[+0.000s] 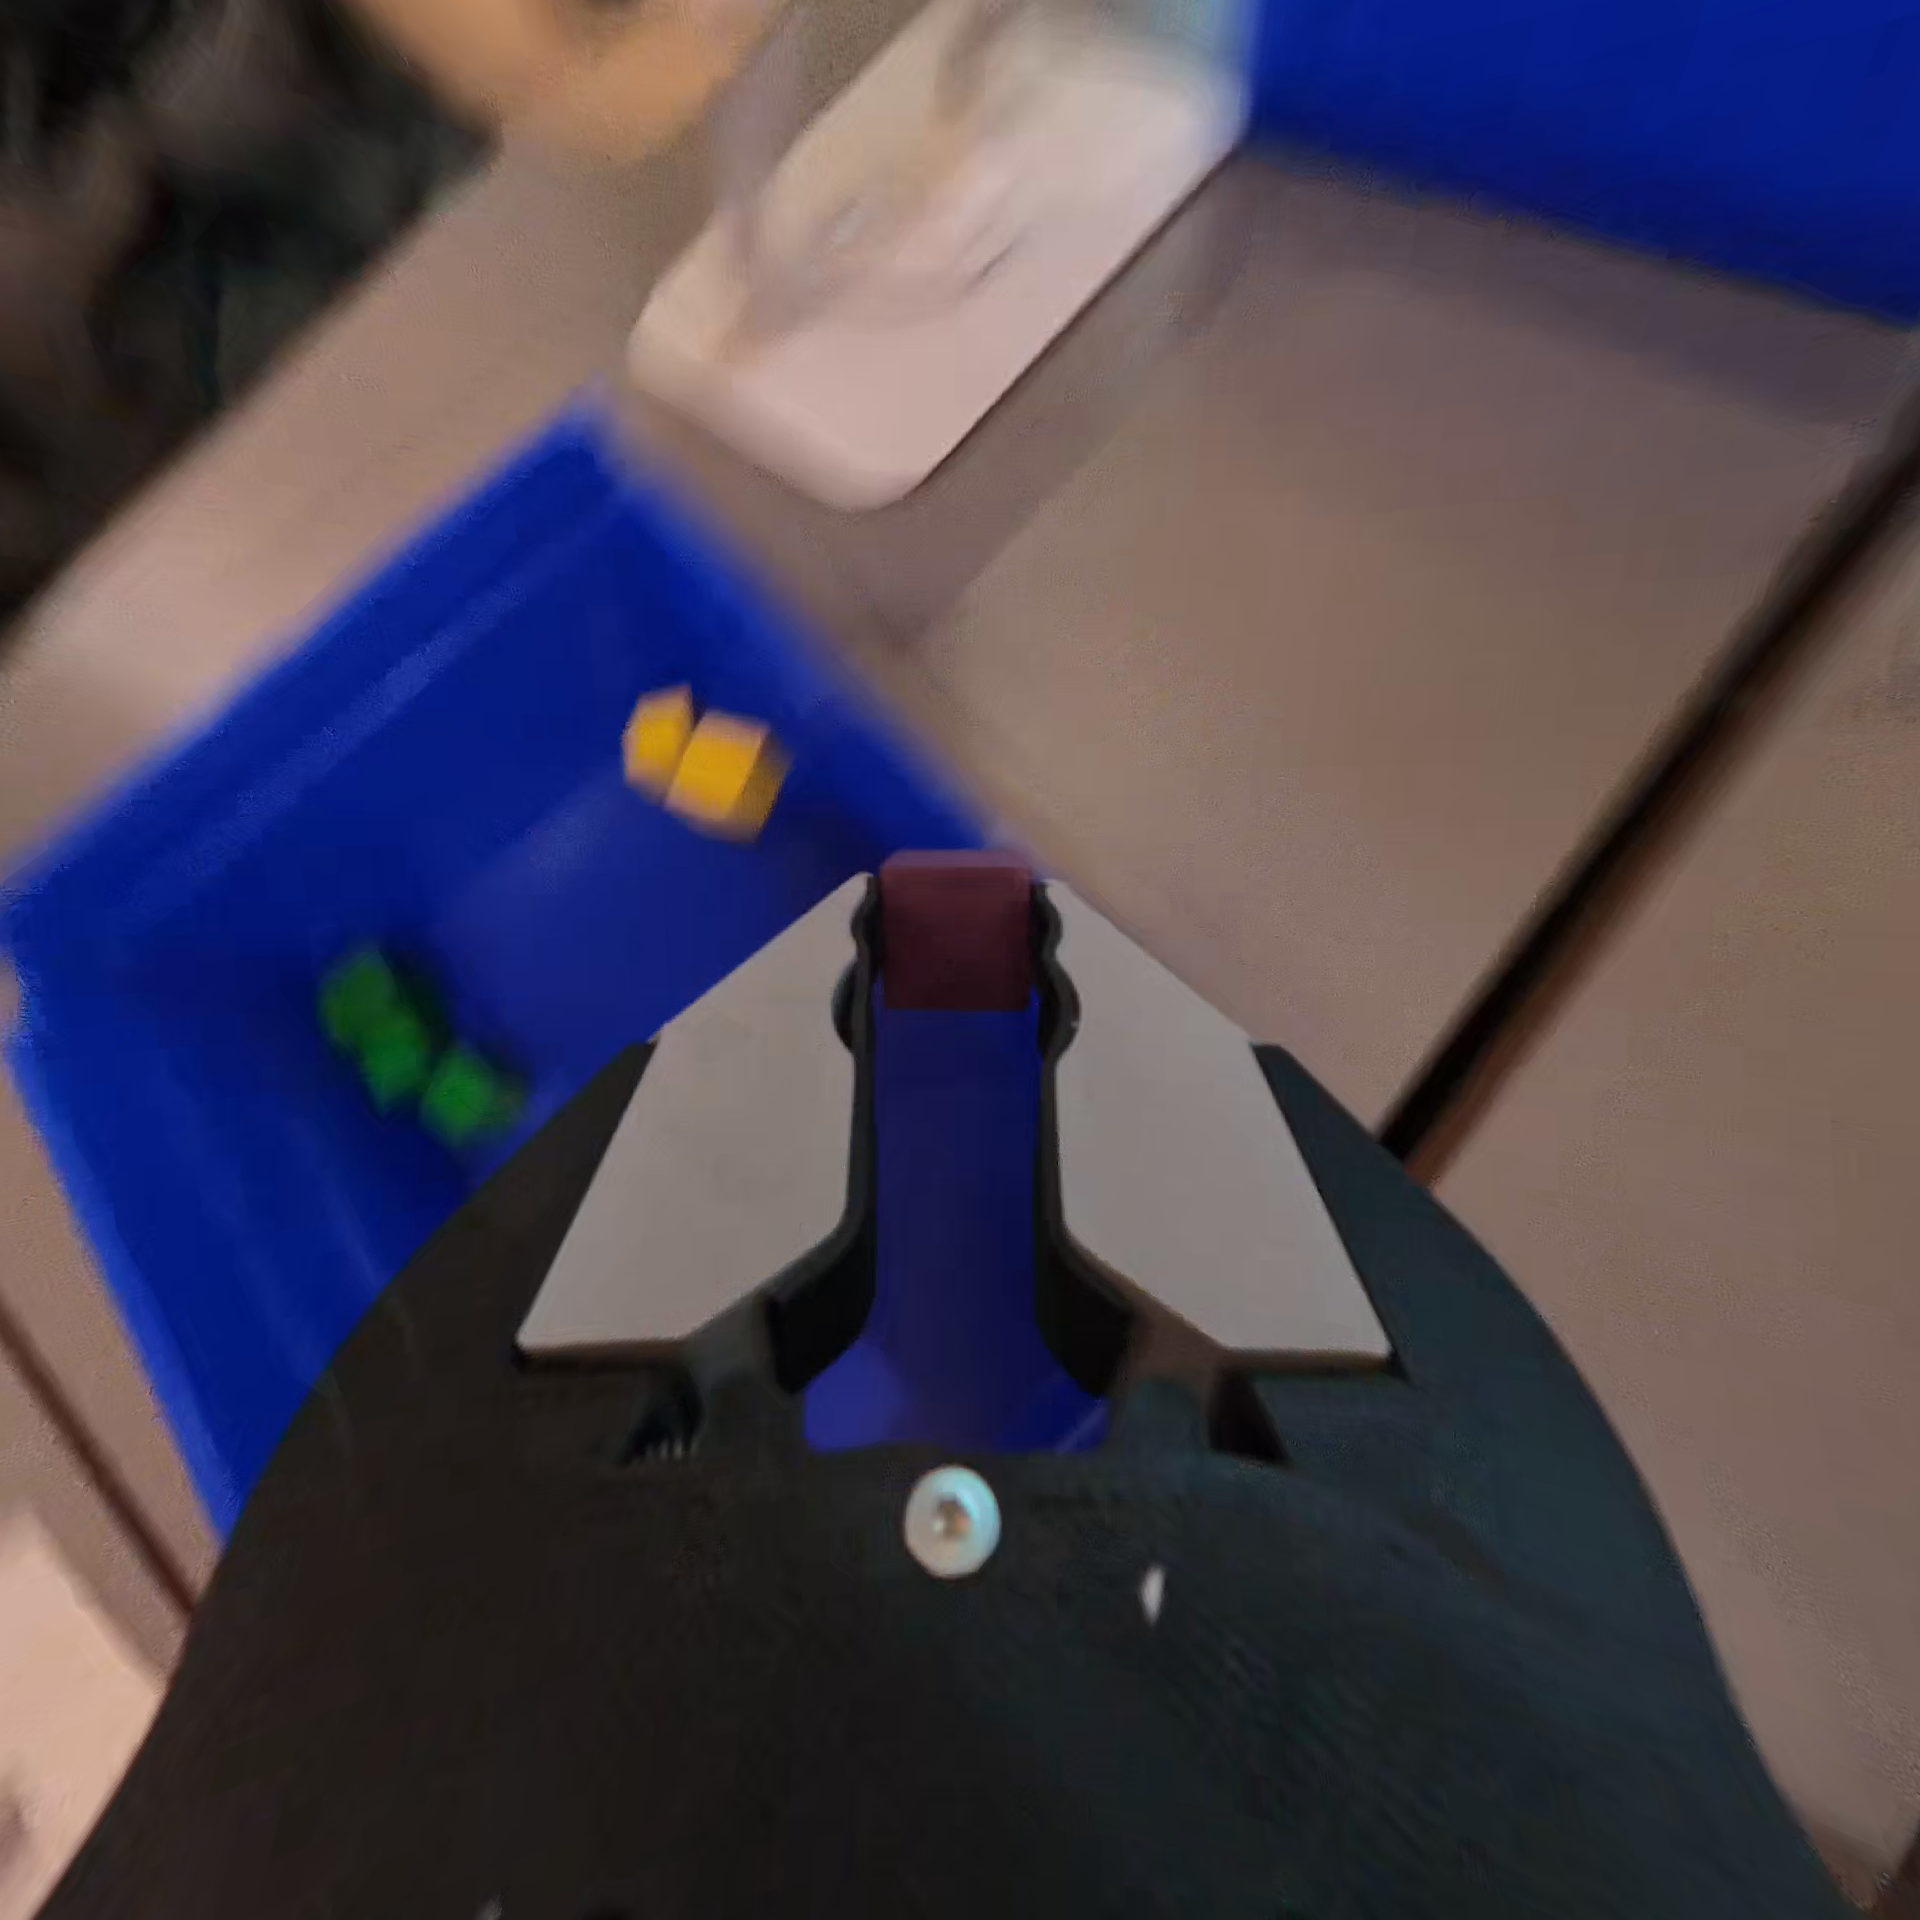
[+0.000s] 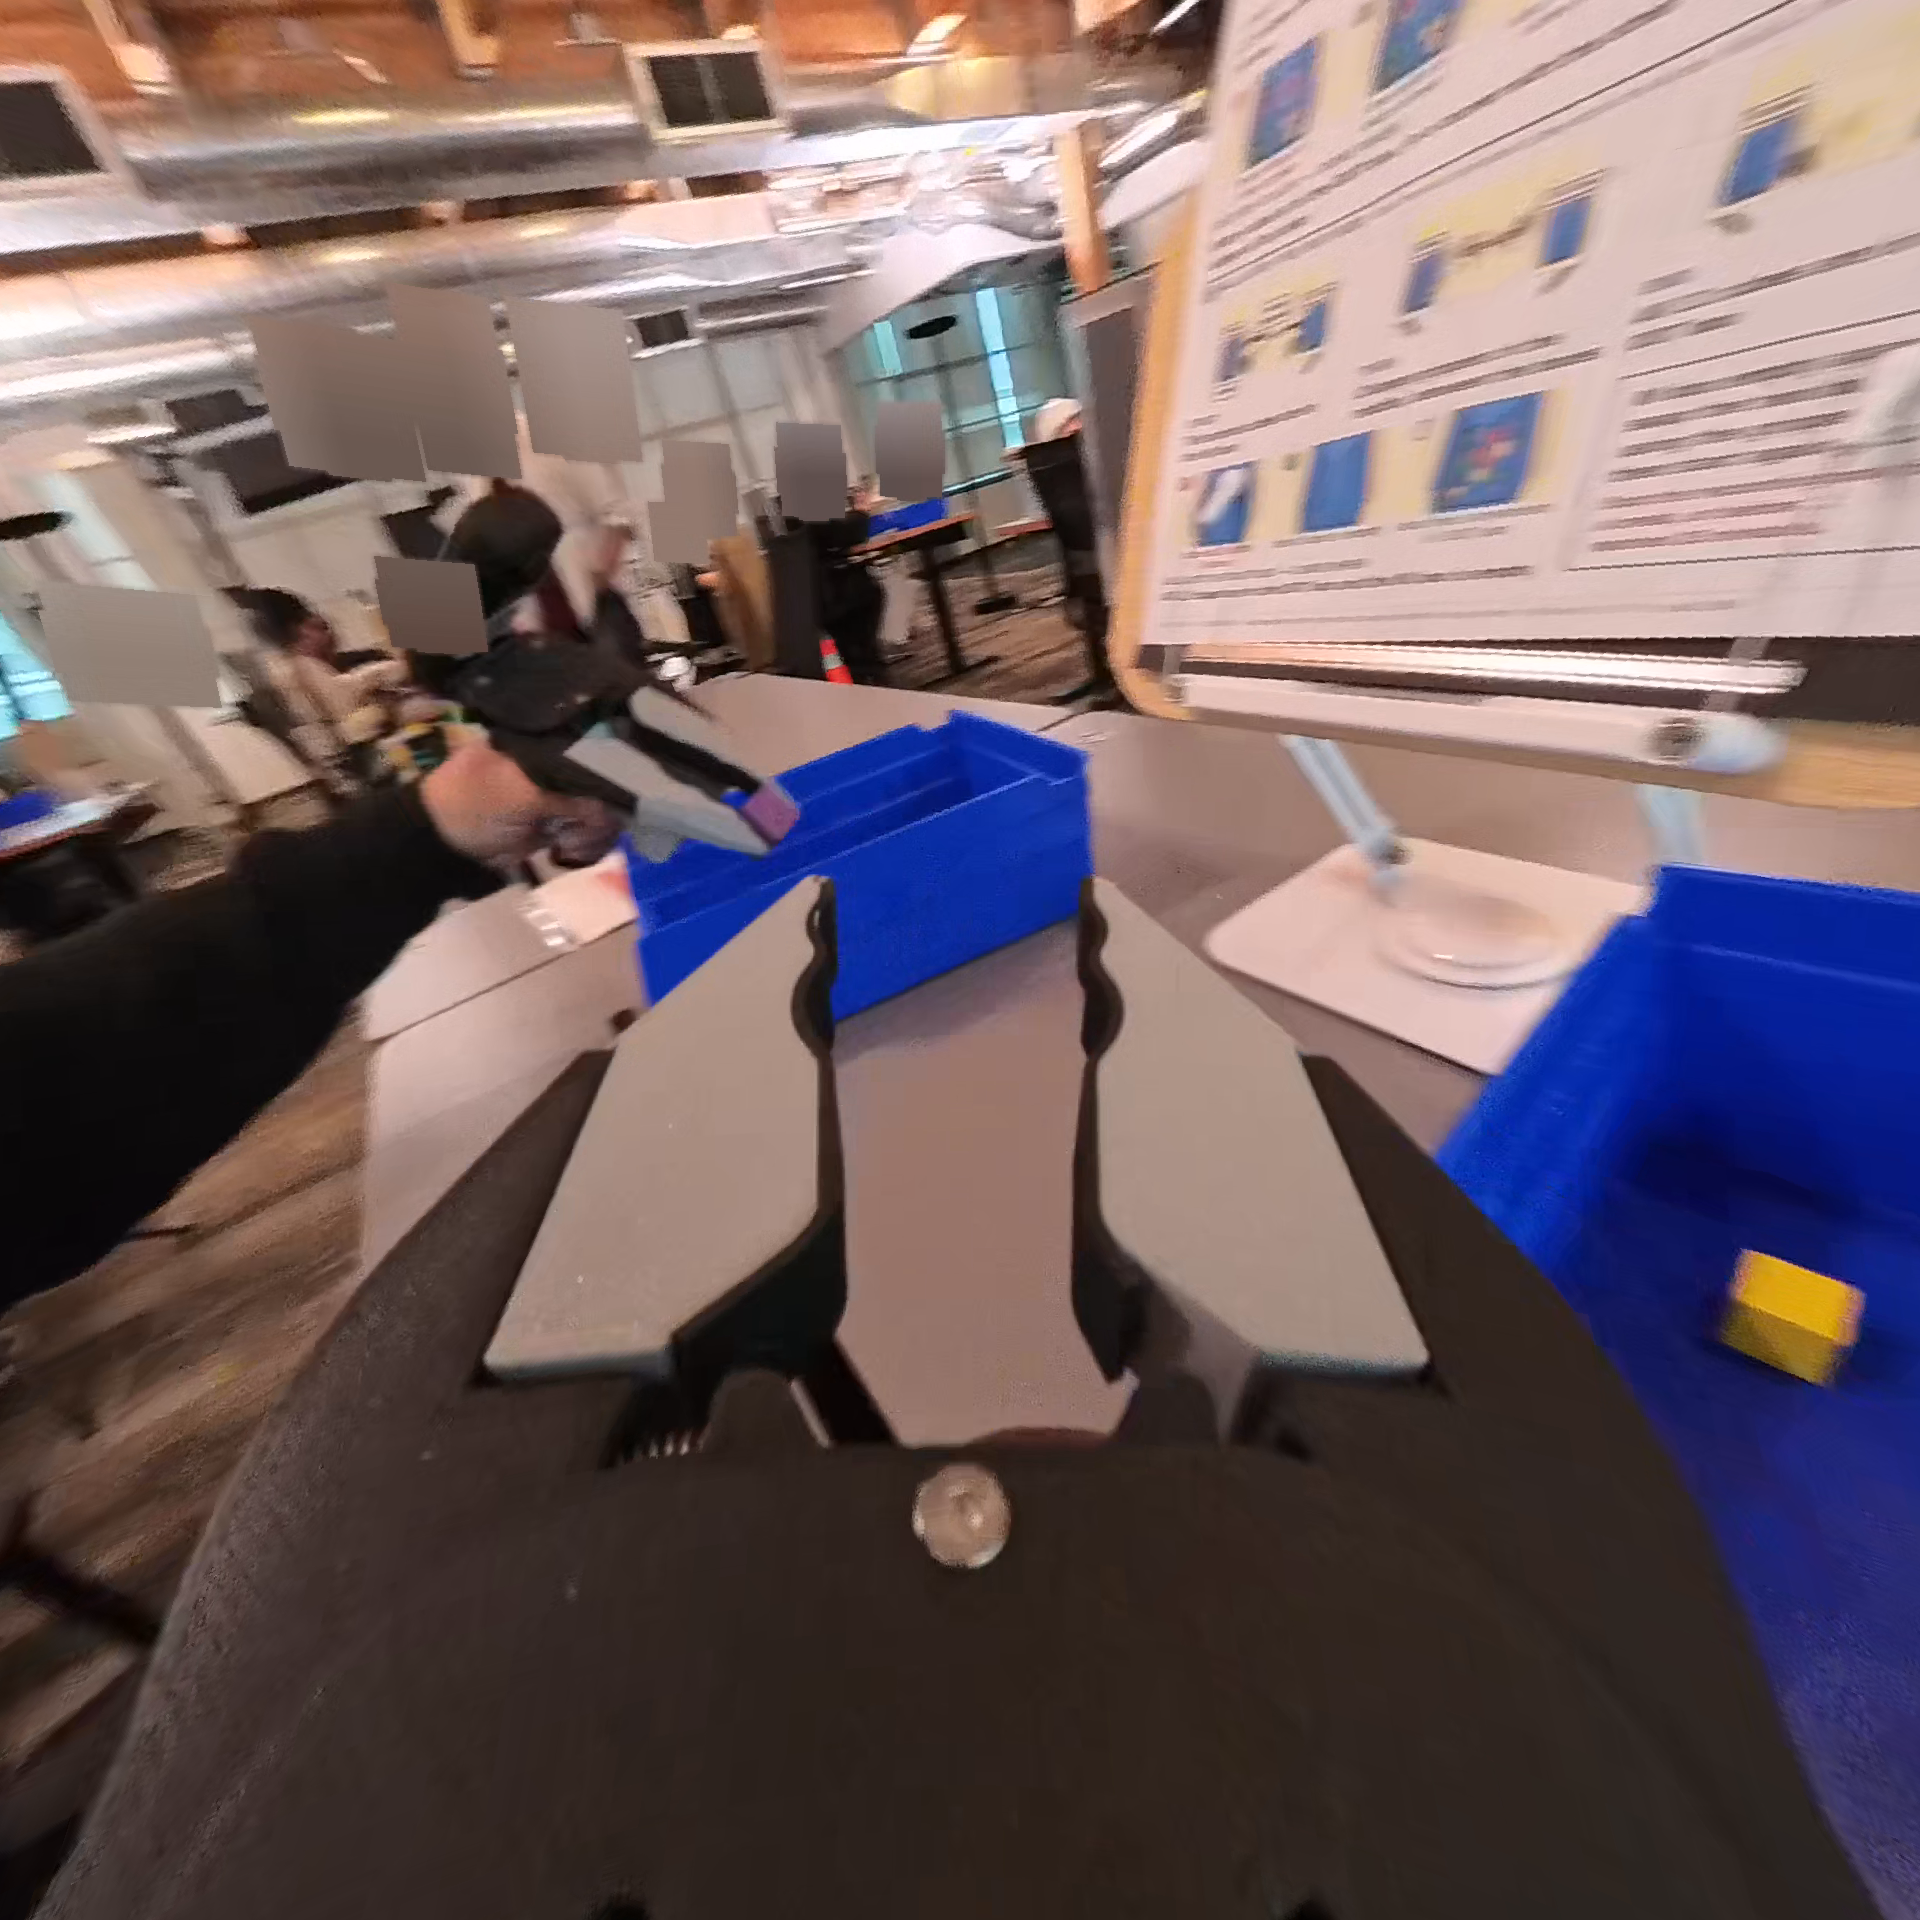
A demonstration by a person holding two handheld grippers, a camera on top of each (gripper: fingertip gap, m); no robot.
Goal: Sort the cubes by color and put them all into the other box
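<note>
My left gripper (image 1: pixel 956 925) is shut on a dark purple cube (image 1: pixel 954 935) and holds it above the near right edge of a blue box (image 1: pixel 312 727). In that box lie two yellow cubes (image 1: pixel 707 764) and a cluster of green cubes (image 1: pixel 416 1039). In the right wrist view the left gripper (image 2: pixel 764 816) hovers over this box (image 2: pixel 935 862) with the purple cube (image 2: pixel 774 810) in it. My right gripper (image 2: pixel 956 935) is open and empty above the grey table. A second blue box (image 2: pixel 1621 1122) at the right holds a yellow cube (image 2: pixel 1789 1328).
A white stand base (image 2: pixel 1392 956) with a tilted instruction board (image 2: pixel 1507 343) stands at the back of the table; the base also shows in the left wrist view (image 1: pixel 914 312). A person's black sleeve (image 2: pixel 156 1039) reaches in from the left. People and desks fill the room behind.
</note>
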